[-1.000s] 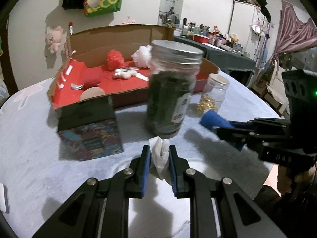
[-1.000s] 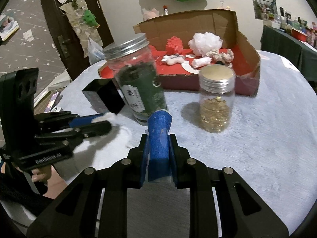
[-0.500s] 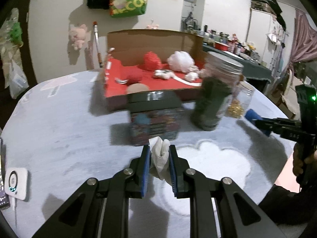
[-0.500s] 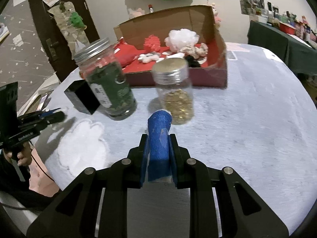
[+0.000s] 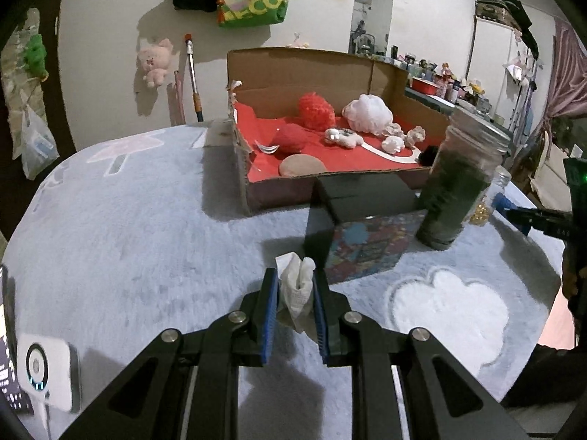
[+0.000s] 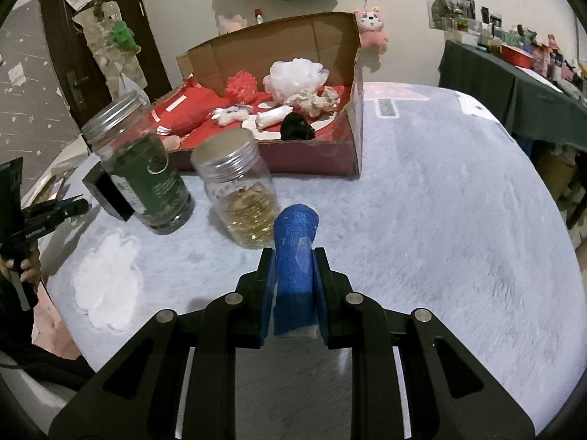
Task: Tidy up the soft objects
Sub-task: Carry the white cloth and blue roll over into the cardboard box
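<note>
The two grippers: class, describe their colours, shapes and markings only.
Left gripper and right gripper share one build: black angular linkage arms with silver round pivot bolts, and flat fingers faced with blue ribbed pads. The left one's side carries white lettering in the right wrist view.

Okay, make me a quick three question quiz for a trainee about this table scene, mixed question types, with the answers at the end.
1. True or false: the left gripper is shut on a white cloth.
2. What does the right gripper hold? A) red pom-pom B) blue roll C) black tuft
3. Fill in: the white mesh puff lies inside the ____.

Key: 1 true. 2 B. 3 cardboard box; it lies on the red lining beside the red spiky ball.
</note>
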`<action>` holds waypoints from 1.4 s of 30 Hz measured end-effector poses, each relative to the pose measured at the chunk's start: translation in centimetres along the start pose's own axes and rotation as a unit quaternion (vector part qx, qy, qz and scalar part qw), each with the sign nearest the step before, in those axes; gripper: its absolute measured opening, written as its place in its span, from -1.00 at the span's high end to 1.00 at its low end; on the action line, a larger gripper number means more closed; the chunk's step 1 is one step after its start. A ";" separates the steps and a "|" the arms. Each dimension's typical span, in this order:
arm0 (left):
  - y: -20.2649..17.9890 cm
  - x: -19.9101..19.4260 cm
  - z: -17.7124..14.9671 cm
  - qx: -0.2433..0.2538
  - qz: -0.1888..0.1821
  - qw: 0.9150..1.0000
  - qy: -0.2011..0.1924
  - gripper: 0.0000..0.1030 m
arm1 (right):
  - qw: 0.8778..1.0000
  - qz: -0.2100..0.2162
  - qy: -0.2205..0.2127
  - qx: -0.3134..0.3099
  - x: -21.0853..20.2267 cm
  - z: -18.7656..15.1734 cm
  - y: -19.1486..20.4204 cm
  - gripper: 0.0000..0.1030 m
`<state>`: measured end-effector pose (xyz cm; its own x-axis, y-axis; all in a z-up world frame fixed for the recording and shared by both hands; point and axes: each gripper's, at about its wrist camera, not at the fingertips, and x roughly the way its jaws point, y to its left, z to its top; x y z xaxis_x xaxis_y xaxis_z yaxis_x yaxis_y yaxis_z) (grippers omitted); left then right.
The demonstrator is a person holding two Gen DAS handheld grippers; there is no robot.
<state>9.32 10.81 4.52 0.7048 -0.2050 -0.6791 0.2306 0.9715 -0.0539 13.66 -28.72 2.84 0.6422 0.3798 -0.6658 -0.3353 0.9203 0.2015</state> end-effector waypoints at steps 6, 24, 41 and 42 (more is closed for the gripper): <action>0.8 1.0 0.9 0.006 -0.007 1.000 0.000 0.62 | 1.000 -0.008 0.002 -0.025 0.6 1.5 -0.1 0.63; -0.2 1.8 11.2 0.087 -0.074 0.993 -0.020 0.62 | 0.995 0.039 -0.001 -0.091 1.1 9.6 0.6 0.63; -7.7 12.7 17.3 0.156 -0.133 0.969 0.141 0.62 | 0.971 0.119 0.159 -0.131 12.1 16.4 5.3 0.63; -7.9 13.5 17.4 0.156 -0.130 0.967 0.151 0.62 | 0.970 0.116 0.169 -0.133 12.7 16.5 5.4 0.63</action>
<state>28.65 -1.69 8.50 0.3780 -0.3488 -0.8576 0.5985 0.7988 -0.0611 31.34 -17.40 7.32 0.2815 0.4799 -0.8309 -0.6391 0.7397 0.2107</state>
